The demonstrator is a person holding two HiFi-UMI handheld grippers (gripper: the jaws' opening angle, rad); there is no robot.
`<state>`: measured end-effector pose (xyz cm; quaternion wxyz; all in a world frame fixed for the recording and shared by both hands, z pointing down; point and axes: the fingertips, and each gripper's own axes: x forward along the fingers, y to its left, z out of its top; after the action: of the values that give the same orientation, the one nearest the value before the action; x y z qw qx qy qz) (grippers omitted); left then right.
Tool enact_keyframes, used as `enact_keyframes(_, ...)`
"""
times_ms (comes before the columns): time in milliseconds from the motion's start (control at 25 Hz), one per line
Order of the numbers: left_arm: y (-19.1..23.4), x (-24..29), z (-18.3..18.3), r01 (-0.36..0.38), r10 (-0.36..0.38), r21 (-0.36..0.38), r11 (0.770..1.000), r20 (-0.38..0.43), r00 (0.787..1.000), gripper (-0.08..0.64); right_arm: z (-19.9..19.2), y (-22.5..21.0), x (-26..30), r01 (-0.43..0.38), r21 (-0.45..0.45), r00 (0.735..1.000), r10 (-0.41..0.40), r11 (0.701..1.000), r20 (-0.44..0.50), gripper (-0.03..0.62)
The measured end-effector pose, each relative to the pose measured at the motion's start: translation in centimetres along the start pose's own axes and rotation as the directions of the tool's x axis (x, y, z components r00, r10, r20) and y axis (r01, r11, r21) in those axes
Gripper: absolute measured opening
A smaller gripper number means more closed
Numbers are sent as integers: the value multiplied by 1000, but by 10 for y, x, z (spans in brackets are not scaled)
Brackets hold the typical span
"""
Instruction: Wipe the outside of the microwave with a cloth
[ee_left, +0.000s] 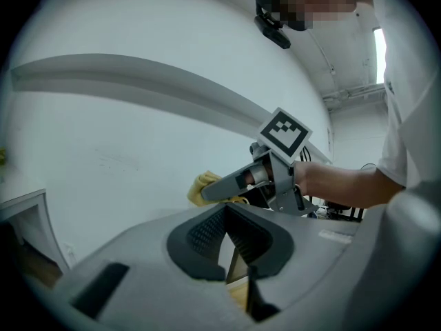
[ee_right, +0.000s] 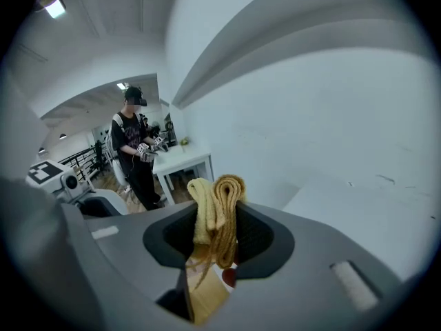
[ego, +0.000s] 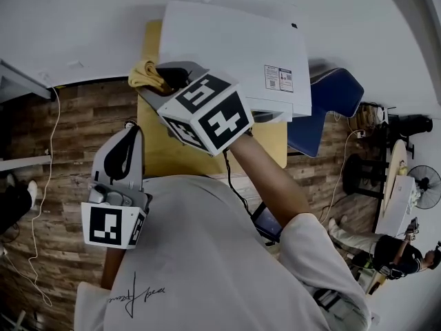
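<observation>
A white microwave (ego: 234, 54) stands on a wooden table (ego: 169, 154) against the white wall. My right gripper (ego: 169, 76) is at the microwave's left side, shut on a folded yellow cloth (ego: 146, 76). In the right gripper view the cloth (ee_right: 218, 202) sticks up between the jaws, close to a white surface (ee_right: 358, 212). My left gripper (ego: 129, 143) hangs lower left over the table edge, near my body, jaws together and holding nothing. The left gripper view shows the right gripper (ee_left: 210, 190) and the cloth (ee_left: 201, 185) ahead against the white wall.
A blue chair (ego: 331, 105) stands right of the table. Cables (ego: 41, 205) run over the wood floor at left. A fan (ego: 422, 185) and a seated person (ego: 393, 254) are far right. Another person (ee_right: 138, 150) stands by a white table (ee_right: 182, 161).
</observation>
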<state>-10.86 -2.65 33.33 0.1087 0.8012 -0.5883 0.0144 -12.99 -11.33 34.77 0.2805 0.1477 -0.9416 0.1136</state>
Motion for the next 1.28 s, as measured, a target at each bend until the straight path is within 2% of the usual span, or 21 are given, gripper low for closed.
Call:
enact_keyframes(160,-8,-2,2,1,-1,-31,1000,14,1000,-3,8,-4,-30,10,14,995,-11,1000,95,133)
enact_keyframes(400,-22,2,-2,64,-64,-53,997,5,998,-3,-3,-20,-75,70,78,978,-84,994,193,133)
enact_keyframes(680,-43,17,-1,109,-110,-60,992,-10,994,-3,-34,-42,-132,145,103,960,-165,984,228,133)
enact_keyframes(1000,-56,26,-9,114,-116,-63,992,-29,993,-3,-72,-64,-182,249,143,933,-277,958,231,132)
enact_keyframes(1280,-65,25,-19,103,-107,-80,991,-48,993,-5,-99,-68,-210,290,190,911,-332,938,246,130)
